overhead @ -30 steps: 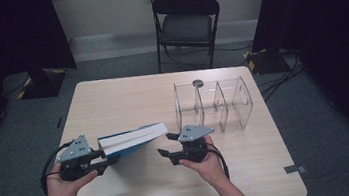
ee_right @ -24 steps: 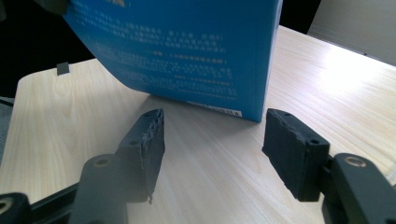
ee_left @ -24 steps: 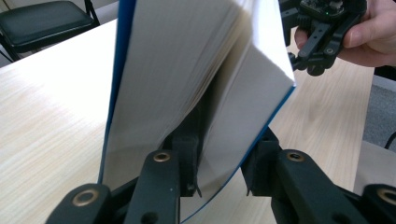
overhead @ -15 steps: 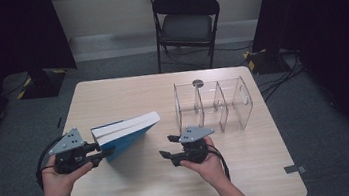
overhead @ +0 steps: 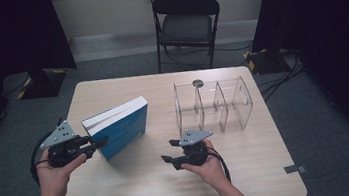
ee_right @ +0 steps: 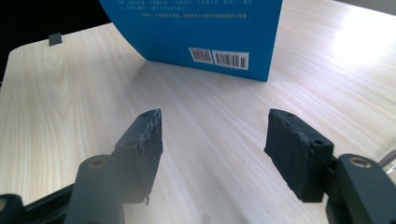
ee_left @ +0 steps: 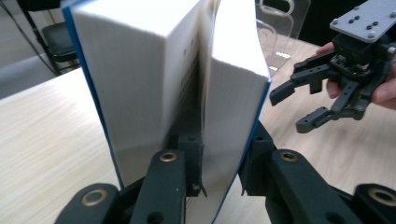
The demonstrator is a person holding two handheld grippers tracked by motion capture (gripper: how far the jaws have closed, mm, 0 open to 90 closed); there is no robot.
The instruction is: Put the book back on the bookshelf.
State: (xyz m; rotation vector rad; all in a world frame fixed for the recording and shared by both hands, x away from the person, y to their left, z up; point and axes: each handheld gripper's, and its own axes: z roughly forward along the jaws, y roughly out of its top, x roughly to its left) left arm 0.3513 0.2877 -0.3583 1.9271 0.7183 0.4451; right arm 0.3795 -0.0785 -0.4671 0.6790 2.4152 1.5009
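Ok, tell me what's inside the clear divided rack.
The clear rack holds nothing in its compartments; the table shows through its walls. A dark round spot lies behind it.

The blue book [ee_right: 196,32] carries lines of small white print on its cover, too blurred to read. Below them sit a square code and a barcode [ee_right: 230,59] on white patches; their digits cannot be made out.
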